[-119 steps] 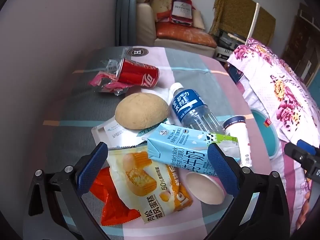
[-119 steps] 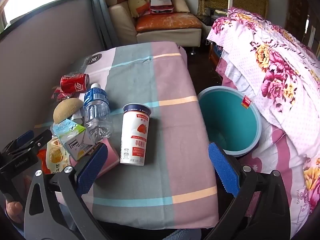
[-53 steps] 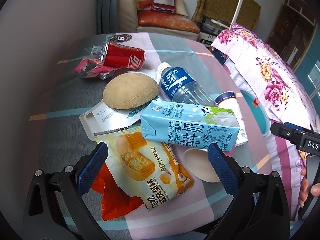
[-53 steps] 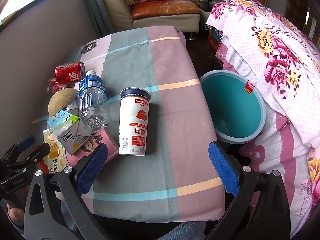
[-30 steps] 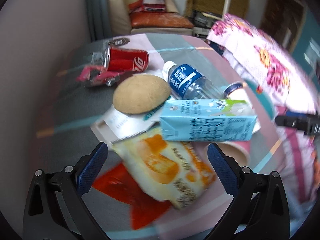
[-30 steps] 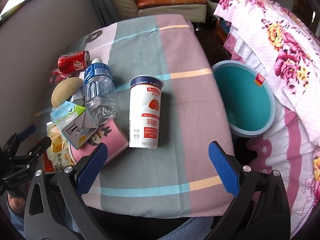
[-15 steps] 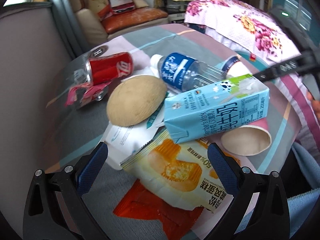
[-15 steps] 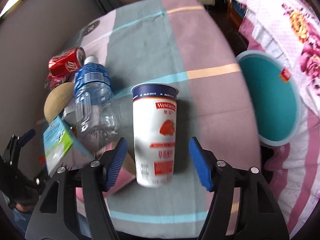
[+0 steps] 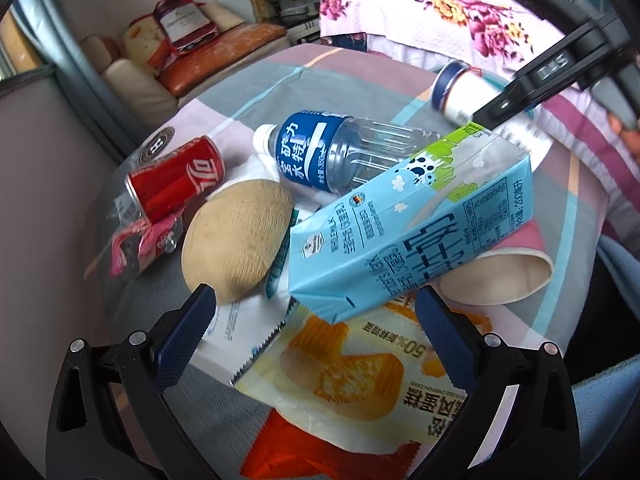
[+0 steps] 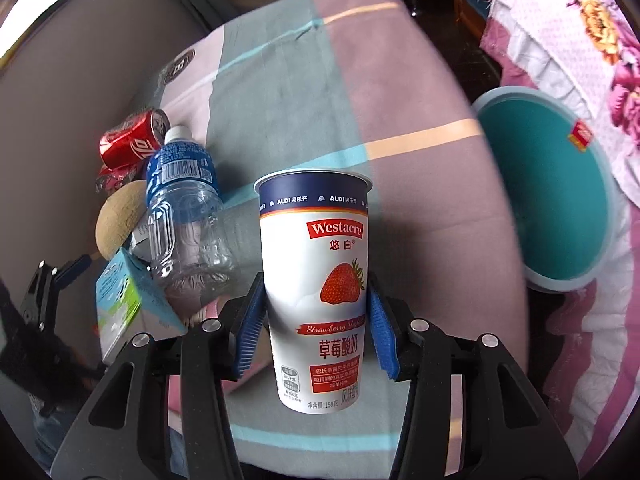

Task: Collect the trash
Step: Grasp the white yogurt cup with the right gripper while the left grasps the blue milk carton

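A white strawberry yogurt cup [image 10: 316,280] lies on the striped tablecloth [image 10: 400,80]. My right gripper [image 10: 316,284] straddles the cup; its jaws are closing and both blue pads touch the cup's sides. In the left wrist view the same cup [image 9: 456,92] shows at the far right, with a black finger of the right gripper across it. My left gripper [image 9: 314,296] is open just above a pile: a blue milk carton [image 9: 408,228], a yellow snack bag [image 9: 348,364] and an orange wrapper [image 9: 304,448]. Nothing is gripped there.
A water bottle [image 9: 340,156], a red cola can [image 9: 176,178], a round tan lump [image 9: 236,240], a pink wrapper [image 9: 140,244] and a tipped paper cup [image 9: 496,276] crowd the pile. A teal bin [image 10: 552,200] stands on the floor right of the table, beside a floral bedspread [image 10: 580,20].
My right gripper came down over the yogurt cup and its jaws narrowed from wide open onto the cup's sides. The left gripper rolled and moved closer to the pile.
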